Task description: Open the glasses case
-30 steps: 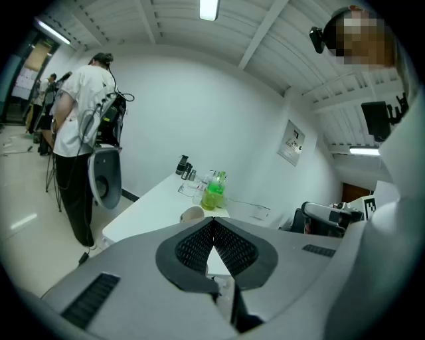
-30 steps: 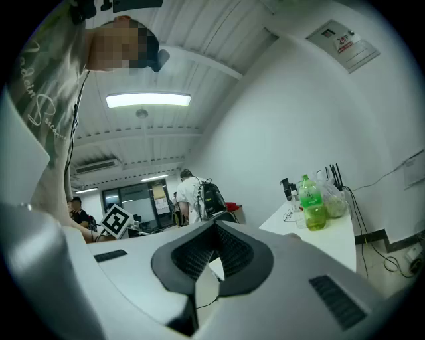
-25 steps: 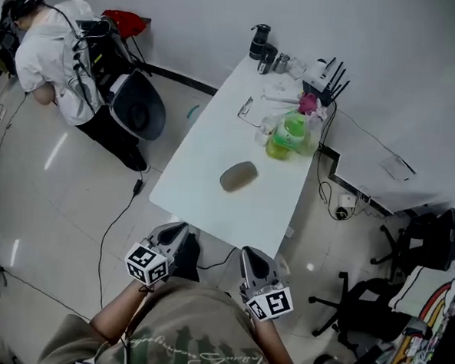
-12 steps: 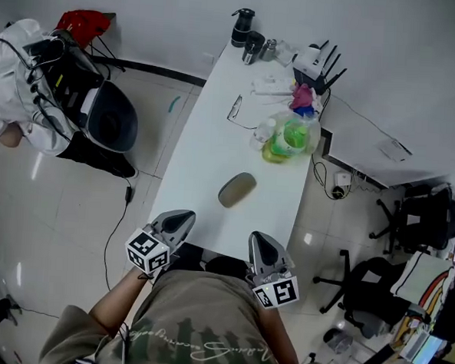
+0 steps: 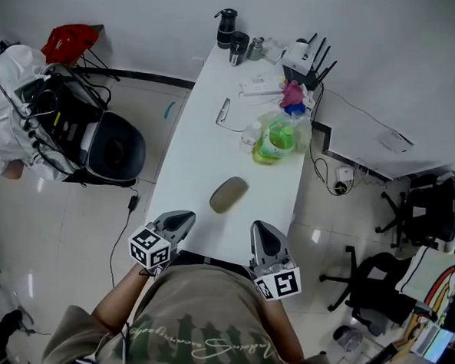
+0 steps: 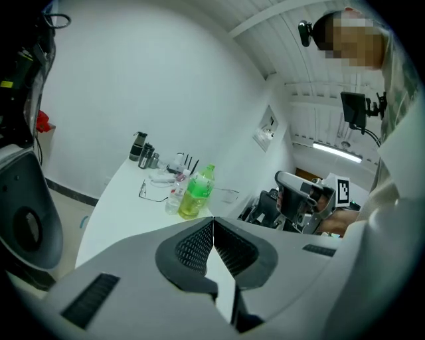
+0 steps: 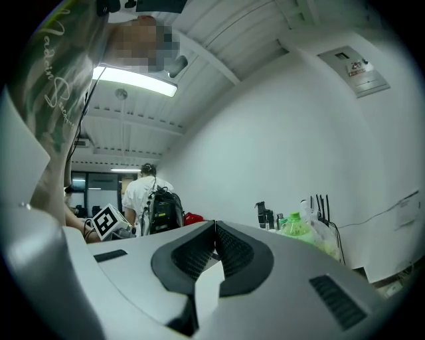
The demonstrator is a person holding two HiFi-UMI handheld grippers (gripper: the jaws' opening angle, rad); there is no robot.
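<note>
"Since both of your tools are empty and short of the table, you're at the approach step. Nothing touches the glasses case yet, and its lid looks closed."

"How do my jaws stand?"

"Your left gripper has its jaws pressed together with nothing between them. Your right gripper is the same, closed on nothing."

"Where is the case from them?"

"It lies on the white table, near the table's lower edge, just below the middle of the head view. It sits above your two gripper tips, roughly midway between them and apart from both. The green bottle and the spectacles lie farther up the frame, well clear of it."

"So what does the next move call for?"

"By my judgement, you carry both grippers up the frame to the case and part the jaws. Then you steady the body with one and lift the lid with the other. You can't tell from this height where the seam runs, so find it before you commit."
</note>
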